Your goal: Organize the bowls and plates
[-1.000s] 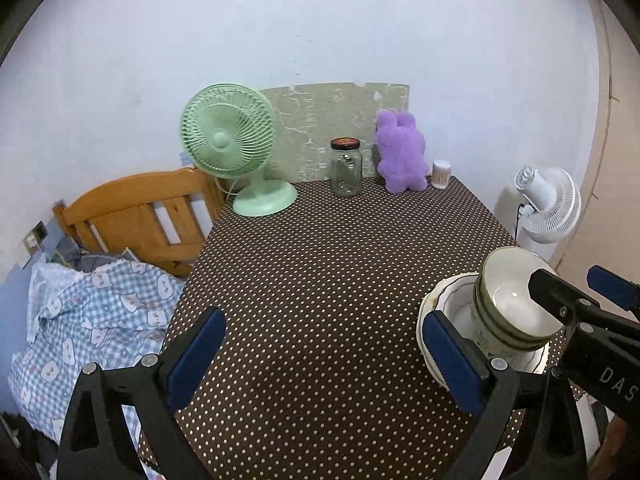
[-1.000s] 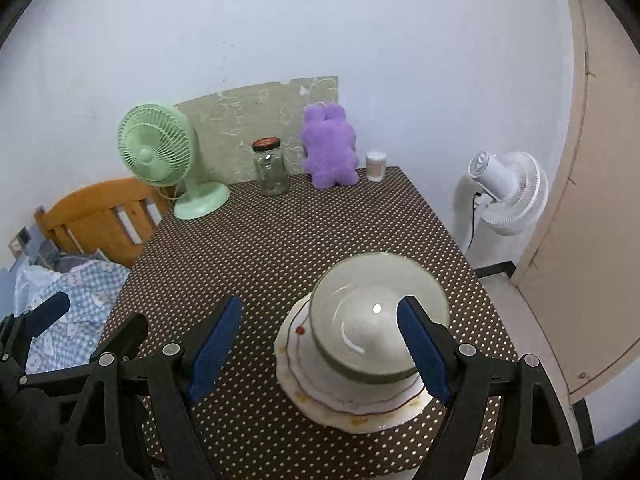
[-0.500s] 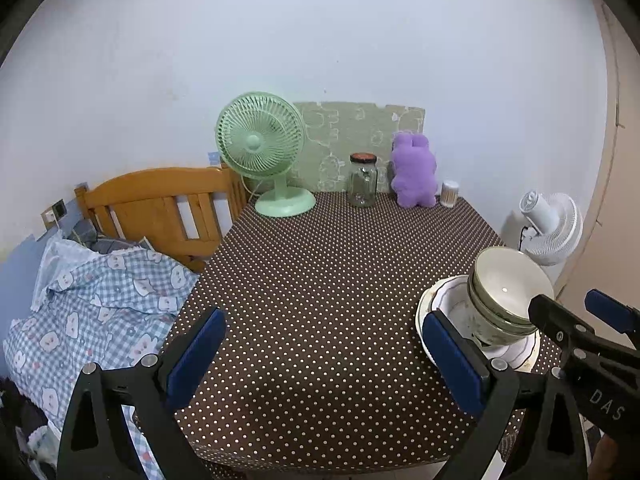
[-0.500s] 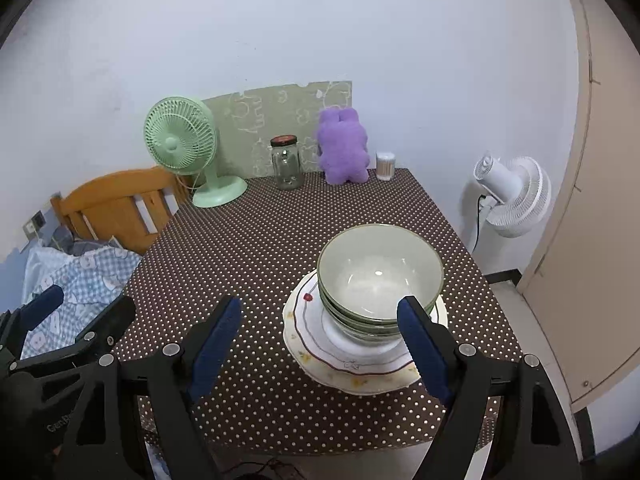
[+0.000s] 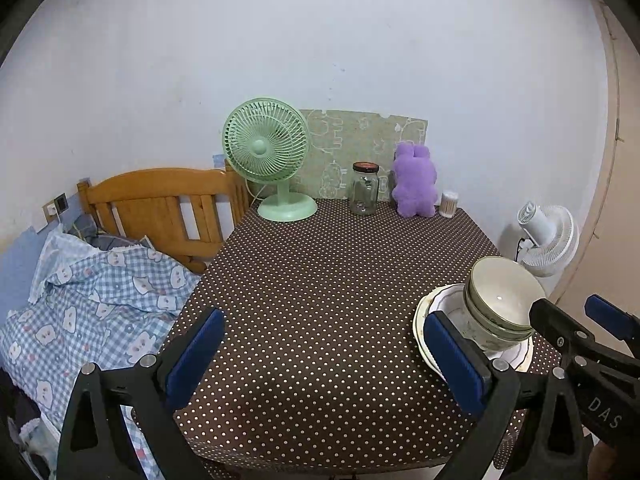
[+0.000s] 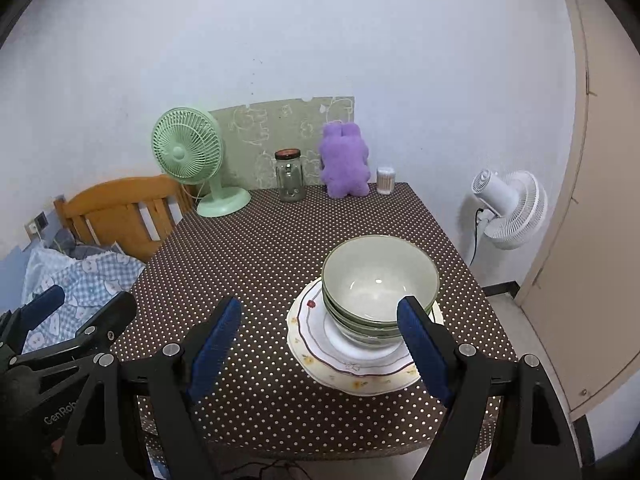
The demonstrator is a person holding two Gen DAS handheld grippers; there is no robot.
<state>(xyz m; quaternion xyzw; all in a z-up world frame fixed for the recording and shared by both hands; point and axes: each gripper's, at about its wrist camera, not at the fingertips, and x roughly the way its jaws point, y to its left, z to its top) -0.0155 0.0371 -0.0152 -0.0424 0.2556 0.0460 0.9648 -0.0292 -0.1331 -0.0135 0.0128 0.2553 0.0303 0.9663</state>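
A small table (image 6: 280, 264) w/ a brown cloth dotted white fills both views, seen from its near edge. Both grippers hang above that near edge, pointing toward the far wall, neither touching anything.

Right gripper (image 6: 320, 344): jaws wide apart, blue pads facing each other, nothing between them. Its right pad overlaps the near rim of the bowls in the picture, but whether it touches them can't be told. Left gripper (image 5: 324, 360): also wide open, empty, over bare cloth at the table's near left.

The task's things sit together at the near right of the table. A stack of bowls (image 6: 380, 280), pale inside w/ green rim lines, stands upright and nested; how many can't be counted for sure. The stack rests on a stack of plates (image 6: 312, 344), white and cream w/ a thin dark rim line and small flower marks. In the left view the same bowls (image 5: 502, 300) and plates (image 5: 420, 320) show at the right, partly behind the left gripper's right finger.

Along the far edge, left to right: a green desk fan (image 6: 188, 156), a glass jar (image 6: 290, 176) w/ dark lid, a purple plush toy (image 6: 345, 160), a small container of cotton swabs (image 6: 386, 180). A green patterned board (image 6: 280, 128) leans on the wall behind them.

Left of the table: a wooden headboard (image 5: 160, 204) and a blue checked blanket (image 5: 92, 296). Right of the table, on the floor: a white fan (image 6: 510, 208).
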